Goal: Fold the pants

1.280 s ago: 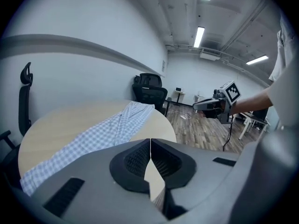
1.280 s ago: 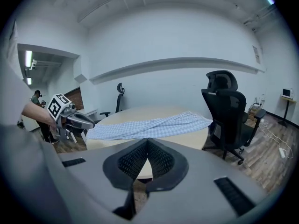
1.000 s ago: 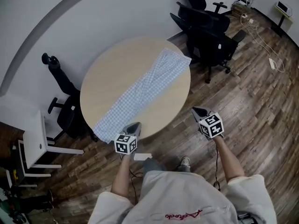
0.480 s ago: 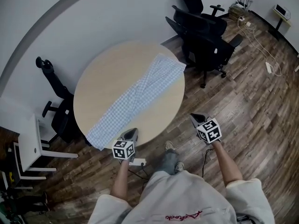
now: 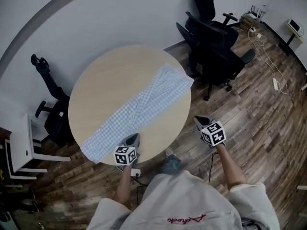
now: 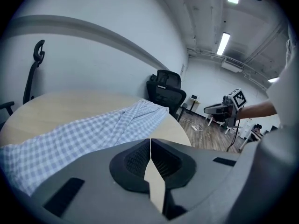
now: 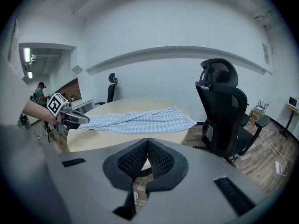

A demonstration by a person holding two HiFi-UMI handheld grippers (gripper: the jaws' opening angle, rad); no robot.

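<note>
Blue-and-white checked pants (image 5: 136, 105) lie stretched out flat across the round wooden table (image 5: 103, 83), waist end at the far right edge, leg ends hanging slightly over the near left edge. The pants also show in the left gripper view (image 6: 88, 129) and right gripper view (image 7: 140, 118). My left gripper (image 5: 133, 139) hovers at the table's near edge beside the leg ends, shut and empty. My right gripper (image 5: 199, 121) is shut and empty, held over the floor off the table's right side.
Black office chairs (image 5: 216, 56) stand behind the table's right side, another (image 5: 48, 104) at the left. A white side table (image 5: 21, 147) sits at far left. Cables and a power strip (image 5: 276, 83) lie on the wooden floor at right.
Both grippers moved with the person, who stepped to the left along the table's near edge. The left gripper now sits closer to the pants' leg ends. The pants have not moved.
</note>
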